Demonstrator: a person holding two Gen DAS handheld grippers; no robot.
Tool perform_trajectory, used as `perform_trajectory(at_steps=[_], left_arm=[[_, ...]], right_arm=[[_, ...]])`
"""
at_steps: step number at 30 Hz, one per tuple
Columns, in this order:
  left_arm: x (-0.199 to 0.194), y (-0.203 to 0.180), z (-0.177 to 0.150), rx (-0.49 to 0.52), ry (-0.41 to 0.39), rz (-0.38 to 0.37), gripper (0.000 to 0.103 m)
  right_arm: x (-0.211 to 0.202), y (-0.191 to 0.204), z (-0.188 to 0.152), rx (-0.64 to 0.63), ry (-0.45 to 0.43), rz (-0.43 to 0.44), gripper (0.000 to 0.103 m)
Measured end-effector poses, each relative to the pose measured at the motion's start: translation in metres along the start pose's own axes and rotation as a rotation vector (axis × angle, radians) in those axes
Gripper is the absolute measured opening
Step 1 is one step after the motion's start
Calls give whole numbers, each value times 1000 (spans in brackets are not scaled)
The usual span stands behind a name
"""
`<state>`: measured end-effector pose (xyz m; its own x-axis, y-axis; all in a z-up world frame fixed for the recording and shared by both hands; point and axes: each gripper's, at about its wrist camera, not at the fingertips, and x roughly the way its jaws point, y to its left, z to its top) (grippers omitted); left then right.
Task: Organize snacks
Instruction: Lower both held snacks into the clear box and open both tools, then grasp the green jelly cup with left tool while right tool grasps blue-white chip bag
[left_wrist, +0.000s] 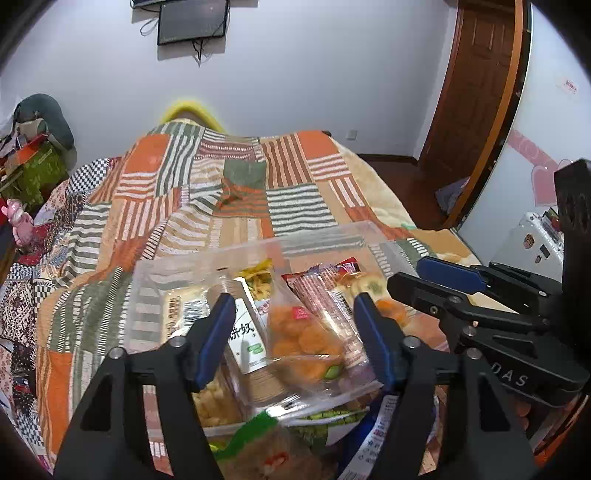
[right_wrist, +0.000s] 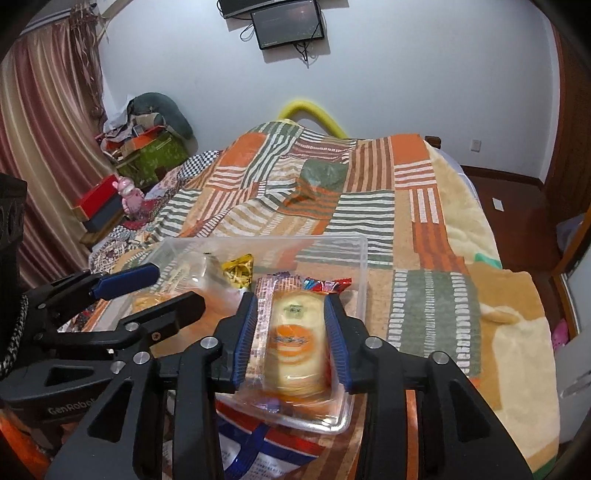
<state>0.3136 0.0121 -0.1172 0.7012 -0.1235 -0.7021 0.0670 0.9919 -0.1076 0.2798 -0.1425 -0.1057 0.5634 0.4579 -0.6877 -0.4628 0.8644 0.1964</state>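
While the right gripper (right_wrist: 291, 332) has its blue pads pressed on both sides of a clear-wrapped pack of round biscuits (right_wrist: 293, 341), the pack hangs over the near right corner of the clear plastic bin (right_wrist: 364, 258), not let go yet. That pack looks light and crinkly, with brittle stuff inside, so squeezing the flat sides gently (like it is now) seems smarter than grabbing the floppy sealed ends. The left gripper (left_wrist: 291, 332) sits spread wide over the same bin, holding nothing, with a bag of orange puffs (left_wrist: 301, 334) right between its fingers. The bin rests on the patchwork blanket (left_wrist: 177, 206) and already has a pink striped packet (left_wrist: 317, 291), a yellow chip bag (right_wrist: 238, 269) and a white-label pack (left_wrist: 247, 339) piled in loosely, so stuff could slide
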Motion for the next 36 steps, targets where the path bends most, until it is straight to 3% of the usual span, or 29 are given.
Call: perform_trajectory(at_steps=[11,19,30,33,36], left_arm=[[-68,14,-18,2,-85,38,84],[-86,36,-60,-17,-26,71,90],[-74,74,-120,-83,75,107,90],[-67,82,-131,-86,97,121,87],[-56,87,-136,-108,126,107,81]], right_arm=[[-41,12,-17,-27,-41,-5,51],[-53,20,-46,-18,-28,-2,64],[-33,24,-78,15,74,24,65],[-25,26,-82,22,93,30,73],[-15,28,-85,31,116,34,75]])
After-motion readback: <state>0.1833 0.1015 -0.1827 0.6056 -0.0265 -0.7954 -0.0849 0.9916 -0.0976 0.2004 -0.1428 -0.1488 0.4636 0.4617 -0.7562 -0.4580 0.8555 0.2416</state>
